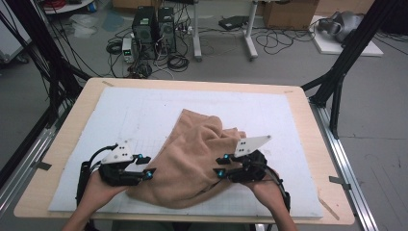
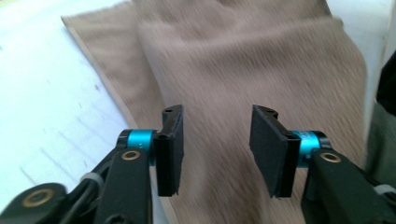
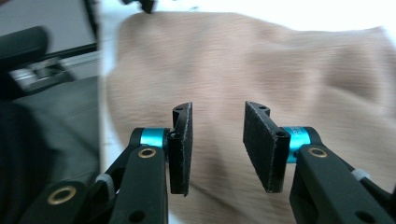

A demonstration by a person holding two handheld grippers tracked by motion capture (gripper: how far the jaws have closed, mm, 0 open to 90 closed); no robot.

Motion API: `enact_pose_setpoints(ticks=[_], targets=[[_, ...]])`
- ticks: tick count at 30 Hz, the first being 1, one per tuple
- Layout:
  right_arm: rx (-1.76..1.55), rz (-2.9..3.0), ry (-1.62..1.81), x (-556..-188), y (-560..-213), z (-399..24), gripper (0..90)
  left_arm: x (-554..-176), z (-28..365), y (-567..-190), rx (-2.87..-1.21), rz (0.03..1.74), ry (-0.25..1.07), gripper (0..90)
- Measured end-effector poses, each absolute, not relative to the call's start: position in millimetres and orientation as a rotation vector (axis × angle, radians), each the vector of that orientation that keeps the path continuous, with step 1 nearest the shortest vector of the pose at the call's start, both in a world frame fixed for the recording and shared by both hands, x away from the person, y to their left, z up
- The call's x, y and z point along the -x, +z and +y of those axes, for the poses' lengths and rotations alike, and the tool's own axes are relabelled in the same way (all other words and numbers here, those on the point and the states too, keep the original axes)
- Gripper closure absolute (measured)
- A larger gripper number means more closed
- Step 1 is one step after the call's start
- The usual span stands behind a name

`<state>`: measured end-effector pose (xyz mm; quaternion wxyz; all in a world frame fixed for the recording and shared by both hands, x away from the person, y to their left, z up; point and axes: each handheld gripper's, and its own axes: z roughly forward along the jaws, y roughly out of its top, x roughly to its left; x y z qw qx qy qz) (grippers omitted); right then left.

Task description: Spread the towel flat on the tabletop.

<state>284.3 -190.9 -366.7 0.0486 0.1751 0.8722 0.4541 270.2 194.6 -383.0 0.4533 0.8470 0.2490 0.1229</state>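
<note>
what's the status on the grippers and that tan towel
Left gripper open, off the cloth. Right gripper open, nothing pinched. Tan towel rumpled on white mat. Nothing in the way.

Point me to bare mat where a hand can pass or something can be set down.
Free: the far strip of the white mat between the brown towel and the board's back edge, and the right side beyond the right gripper. A smaller patch lies left of the left gripper. Crowded: the near middle, where the bunched towel sits between both open grippers.
</note>
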Motion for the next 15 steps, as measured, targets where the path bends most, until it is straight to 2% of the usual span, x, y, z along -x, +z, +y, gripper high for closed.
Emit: enact_pose_setpoints(ticks=[5,9,10,12,15], targets=[[-0.631,2.555,1.314,-308,-361,-205,55.3,-294,179,-381,-2.087,0.607,0.316,51.2],[-0.694,2.559,1.208,-324,-371,-207,51.1,-315,164,-389,-2.134,0.593,0.326,47.0],[-0.701,2.570,1.184,-328,-377,-207,51.0,-321,161,-394,-2.163,0.588,0.333,46.7],[-0.728,2.600,1.163,-331,-390,-206,51.8,-332,157,-406,-2.201,0.626,0.267,45.9],[-0.757,2.655,1.129,-330,-411,-204,58.9,-344,154,-421,-2.253,0.666,0.182,46.9]])
